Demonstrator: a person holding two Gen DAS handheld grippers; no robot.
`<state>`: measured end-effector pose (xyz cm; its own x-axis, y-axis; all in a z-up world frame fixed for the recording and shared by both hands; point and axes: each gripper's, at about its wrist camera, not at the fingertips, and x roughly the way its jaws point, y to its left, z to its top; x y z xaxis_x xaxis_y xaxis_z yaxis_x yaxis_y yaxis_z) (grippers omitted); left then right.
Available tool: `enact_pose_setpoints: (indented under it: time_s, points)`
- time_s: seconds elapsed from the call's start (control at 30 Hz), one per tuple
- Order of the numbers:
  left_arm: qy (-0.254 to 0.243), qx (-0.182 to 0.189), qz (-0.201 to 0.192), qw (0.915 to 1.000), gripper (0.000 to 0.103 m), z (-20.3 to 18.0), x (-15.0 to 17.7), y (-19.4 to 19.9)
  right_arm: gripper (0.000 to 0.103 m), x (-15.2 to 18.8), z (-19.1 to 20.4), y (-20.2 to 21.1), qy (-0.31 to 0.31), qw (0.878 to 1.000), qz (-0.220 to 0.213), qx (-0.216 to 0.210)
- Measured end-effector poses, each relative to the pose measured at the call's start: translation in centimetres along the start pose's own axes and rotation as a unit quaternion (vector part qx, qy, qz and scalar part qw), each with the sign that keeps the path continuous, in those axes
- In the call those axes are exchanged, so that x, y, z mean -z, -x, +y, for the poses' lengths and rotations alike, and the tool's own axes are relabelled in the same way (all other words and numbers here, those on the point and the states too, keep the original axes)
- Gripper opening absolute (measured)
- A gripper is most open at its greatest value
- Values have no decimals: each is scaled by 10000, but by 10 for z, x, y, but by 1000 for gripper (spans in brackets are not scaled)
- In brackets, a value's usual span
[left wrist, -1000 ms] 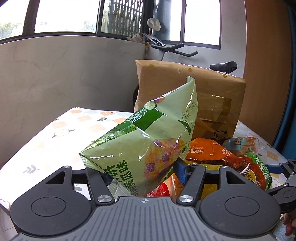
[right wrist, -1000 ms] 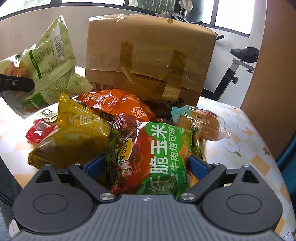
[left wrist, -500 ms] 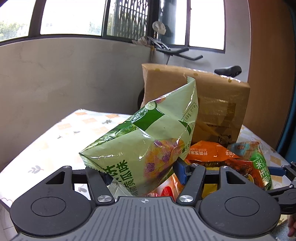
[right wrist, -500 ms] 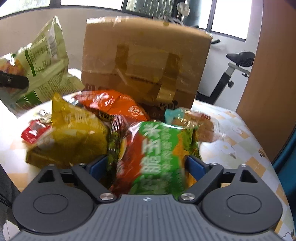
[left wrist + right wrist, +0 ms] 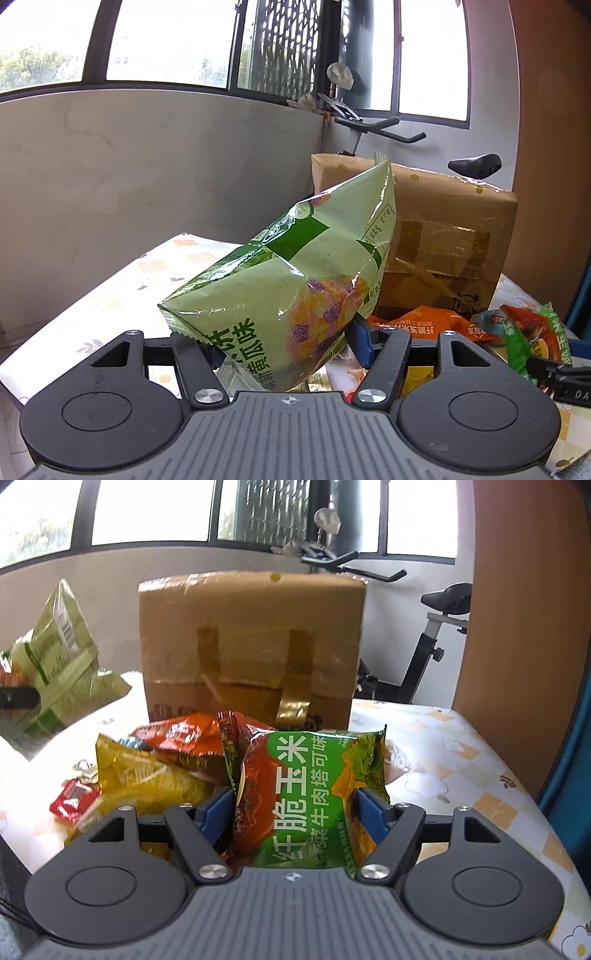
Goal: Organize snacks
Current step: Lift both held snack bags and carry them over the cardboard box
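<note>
both wrist views close, facing cardboard box [image 5: 443, 236]

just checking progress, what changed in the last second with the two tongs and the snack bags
The right tongs have just closed on the red-and-green corn snack bag and lifted it off the pile; the yellow bag and orange bag stayed down. The left tongs still hold the pale green chip bag up. The cardboard box is unmoved.
</note>
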<state>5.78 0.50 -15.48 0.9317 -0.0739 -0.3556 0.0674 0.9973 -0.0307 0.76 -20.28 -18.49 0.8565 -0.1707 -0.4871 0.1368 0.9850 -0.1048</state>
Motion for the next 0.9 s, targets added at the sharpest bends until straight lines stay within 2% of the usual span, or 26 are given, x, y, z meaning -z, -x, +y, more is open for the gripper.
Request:
enact_pose_setpoints:
  time_s: [0.23, 0.4, 0.9]
  points:
    - [56, -104, -230, 9997, 66, 6, -7, 5, 73, -16, -7, 16, -37, 9986, -518, -35]
    - [92, -175, -441, 9988, 66, 10, -21, 9, 73, -32, -6, 22, 179, 9958, -890, -85]
    - [207, 87, -1202, 9925, 66, 0, -105, 18, 73, -114, -16, 18, 303, 9829, -1798, -272]
